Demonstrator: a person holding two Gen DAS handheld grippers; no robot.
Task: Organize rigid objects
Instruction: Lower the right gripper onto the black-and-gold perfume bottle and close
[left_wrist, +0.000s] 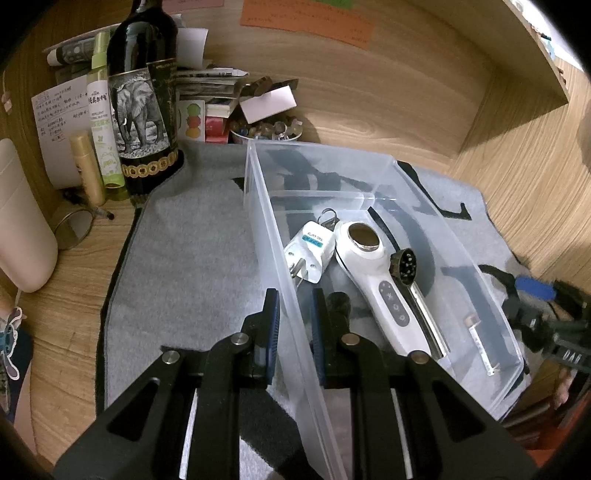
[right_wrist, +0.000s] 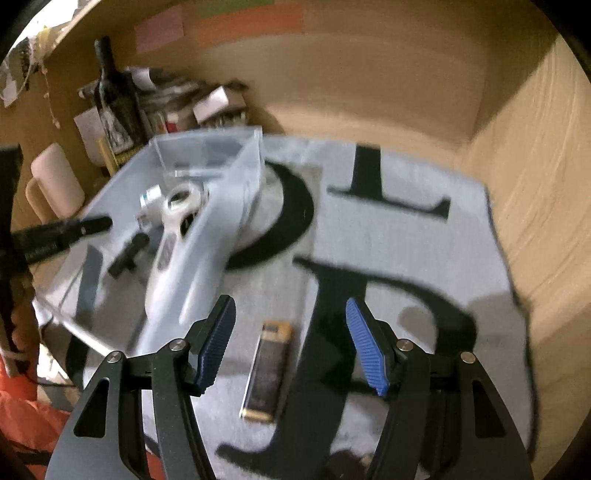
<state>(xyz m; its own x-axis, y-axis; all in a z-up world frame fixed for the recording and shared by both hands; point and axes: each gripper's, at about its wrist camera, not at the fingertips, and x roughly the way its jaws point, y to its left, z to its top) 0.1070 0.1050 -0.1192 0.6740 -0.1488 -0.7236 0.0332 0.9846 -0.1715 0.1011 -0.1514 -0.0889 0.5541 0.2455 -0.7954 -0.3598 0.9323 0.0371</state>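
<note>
A clear plastic bin (left_wrist: 373, 173) stands on a grey mat. My left gripper (left_wrist: 293, 325) is shut on the bin's near left wall, one finger inside and one outside. Inside lie a white handheld device (left_wrist: 373, 269), a white plug adapter (left_wrist: 308, 251), a black round-headed tool (left_wrist: 406, 266) and a small tube (left_wrist: 480, 341). In the right wrist view the bin (right_wrist: 236, 184) is at the left. My right gripper (right_wrist: 291, 343) is open and empty above a black and tan bar-shaped object (right_wrist: 267, 369) lying on the mat. It also shows in the left wrist view (left_wrist: 535, 291).
A dark elephant-label bottle (left_wrist: 142, 99), spray bottles, papers and a bowl of small items (left_wrist: 266, 129) crowd the back left. A white cylinder (left_wrist: 22, 221) stands at left. Wooden walls enclose the desk at the back and right. The grey mat (right_wrist: 406, 240) carries large black letters.
</note>
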